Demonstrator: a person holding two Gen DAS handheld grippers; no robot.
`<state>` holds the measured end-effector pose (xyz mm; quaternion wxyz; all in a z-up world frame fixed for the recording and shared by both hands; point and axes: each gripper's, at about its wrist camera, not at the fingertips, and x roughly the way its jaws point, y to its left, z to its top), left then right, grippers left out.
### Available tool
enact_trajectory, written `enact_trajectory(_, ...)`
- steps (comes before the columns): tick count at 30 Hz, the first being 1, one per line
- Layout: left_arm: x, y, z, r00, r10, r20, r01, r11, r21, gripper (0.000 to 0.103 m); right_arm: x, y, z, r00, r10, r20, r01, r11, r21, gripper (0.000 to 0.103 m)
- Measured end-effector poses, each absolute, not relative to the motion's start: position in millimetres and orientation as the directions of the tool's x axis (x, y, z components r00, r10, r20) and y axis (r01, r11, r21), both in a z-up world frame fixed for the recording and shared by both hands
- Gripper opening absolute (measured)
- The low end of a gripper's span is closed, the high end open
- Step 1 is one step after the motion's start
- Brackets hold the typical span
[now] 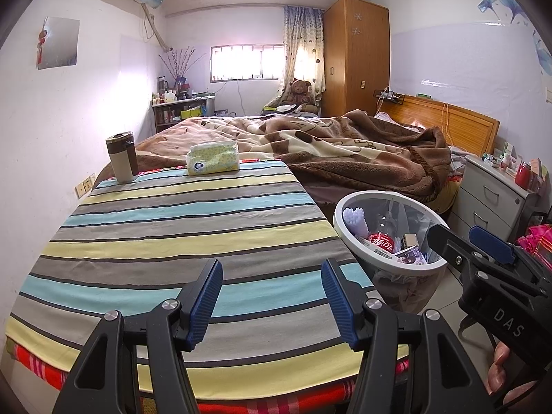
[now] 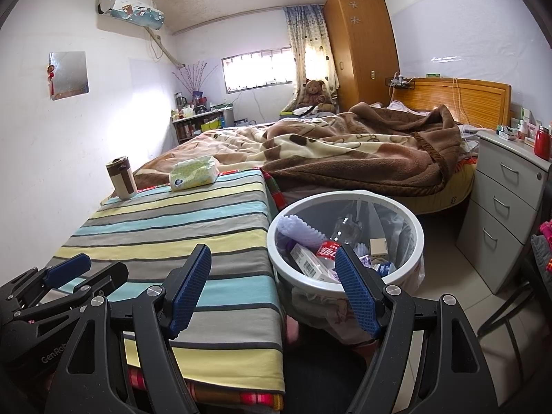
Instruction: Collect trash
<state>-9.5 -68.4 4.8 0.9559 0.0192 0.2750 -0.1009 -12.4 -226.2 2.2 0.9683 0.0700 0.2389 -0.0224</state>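
A white round bin [image 1: 348, 233] [image 2: 419, 238] stands on the floor at the right side of a table with a striped cloth [image 1: 179, 227] [image 2: 165, 234]. Inside lie a red-labelled plastic bottle [image 1: 381, 241] [image 2: 327, 251], a white carton [image 2: 307, 262], purple foam netting [image 2: 296, 231] and small boxes. My left gripper [image 1: 272, 269] hangs open over the cloth's near end, nothing between its blue pads. My right gripper [image 2: 274, 253] is open too, with one finger over the table's edge and the other over the bin's rim, holding nothing. It also shows in the left wrist view as the right gripper [image 1: 459, 238], next to the bin.
At the table's far end stand a brown and cream tumbler [image 1: 121, 157] [image 2: 120, 177] and a yellow-green tissue pack [image 1: 213, 157] [image 2: 194, 173]. Behind is a bed with a brown blanket [image 1: 345, 148]. A grey drawer unit [image 2: 507, 207] stands right of the bin.
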Motion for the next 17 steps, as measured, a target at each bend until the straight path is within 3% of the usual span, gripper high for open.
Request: enact_trajectory(17,-9.4,-65.5,0.5,0.818,-0.188,-0.544,0.210,0.977,-0.022,0.059,-12.1,-226.3,2.6,0.884,-0.008,-0.467,0.076,0.989,0.126,0.076)
